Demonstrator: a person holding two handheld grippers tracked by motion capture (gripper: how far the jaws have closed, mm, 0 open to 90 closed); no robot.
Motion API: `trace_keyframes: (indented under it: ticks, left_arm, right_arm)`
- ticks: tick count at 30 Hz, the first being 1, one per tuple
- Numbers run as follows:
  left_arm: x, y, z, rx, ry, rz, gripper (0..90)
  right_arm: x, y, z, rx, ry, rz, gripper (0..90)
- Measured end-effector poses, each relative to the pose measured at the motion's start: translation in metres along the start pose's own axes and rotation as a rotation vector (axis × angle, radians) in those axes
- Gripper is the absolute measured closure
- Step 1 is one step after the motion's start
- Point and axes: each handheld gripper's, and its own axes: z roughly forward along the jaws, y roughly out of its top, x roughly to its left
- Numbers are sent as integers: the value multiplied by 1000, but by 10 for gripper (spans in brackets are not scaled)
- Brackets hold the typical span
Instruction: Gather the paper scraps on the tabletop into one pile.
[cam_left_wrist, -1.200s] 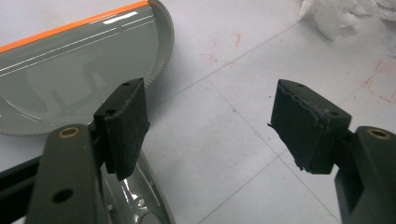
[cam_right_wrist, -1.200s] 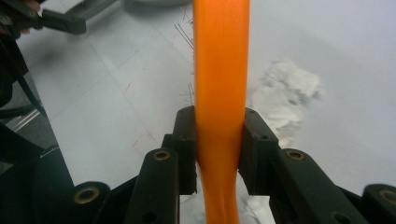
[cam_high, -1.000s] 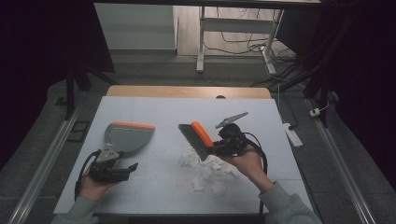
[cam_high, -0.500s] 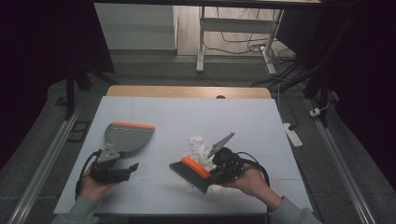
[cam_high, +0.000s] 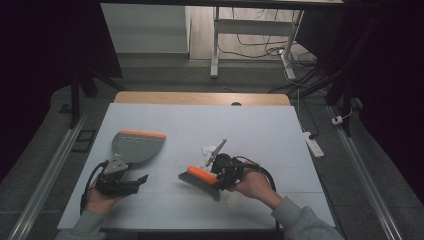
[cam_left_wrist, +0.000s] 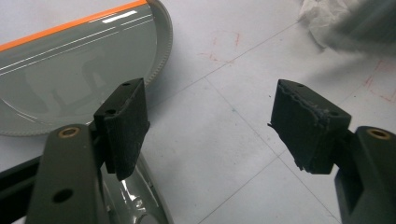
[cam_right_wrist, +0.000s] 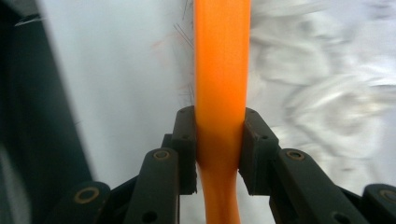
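High view: the right gripper (cam_high: 216, 172) sits low over the white table (cam_high: 260, 130), in front of the person's right hand (cam_high: 257, 185). It is clamped on the orange handle of a small brush (cam_high: 199, 176). The brush head, with its dark bristles, is down at the table and points toward the left side. A bit of crumpled white paper (cam_high: 206, 149) lies just behind the brush and the gripper.

Right gripper view shows the grip up close: both black pads press on the orange handle (cam_right_wrist: 221, 70), one from each side. More white paper (cam_right_wrist: 327, 84) lies blurry to the right of the handle.

Over on the left, a grey dustpan (cam_high: 136, 146) with an orange edge rests flat on the table. The left gripper (cam_high: 141, 179) is just beside the dustpan's near end. Left gripper view shows its jaws spread wide with only bare table between them, and the dustpan (cam_left_wrist: 70, 74) lies to their left.
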Motion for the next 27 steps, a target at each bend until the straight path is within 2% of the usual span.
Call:
trace_keyframes:
  ticks: [3,5,10,15,18,21,23,25,27]
  left_arm:
    - [0,0,-1,0,0,2,283]
    - [0,0,0,0,0,3,283]
    - [0,0,0,-1,0,0,283]
    - [-1,1,-1,-2,0,5,283]
    - [-1,1,-1,-1,0,4,283]
    - [-1,1,1,3,1,3,283]
    - [-2,1,2,4,-2,4,283]
    - [-2,1,2,6,-1,6,284]
    - [-3,2,3,7,-2,7,283]
  right_arm:
    - [-13,0,-2,-25,-26,43,707]
    - [-17,-1,-5,-46,-47,44,707]
    - [-12,-11,-30,-135,-43,32,707]
    - [-6,-32,-64,-199,-46,23,707]
    - [-7,-52,-76,-176,-47,23,707]
    - [-5,-71,-80,-143,-45,15,707]
    - [1,-79,-76,-108,-24,-10,707]
    - [10,-84,-67,-68,4,-59,707]
    - [22,-85,-59,-8,26,-75,707]
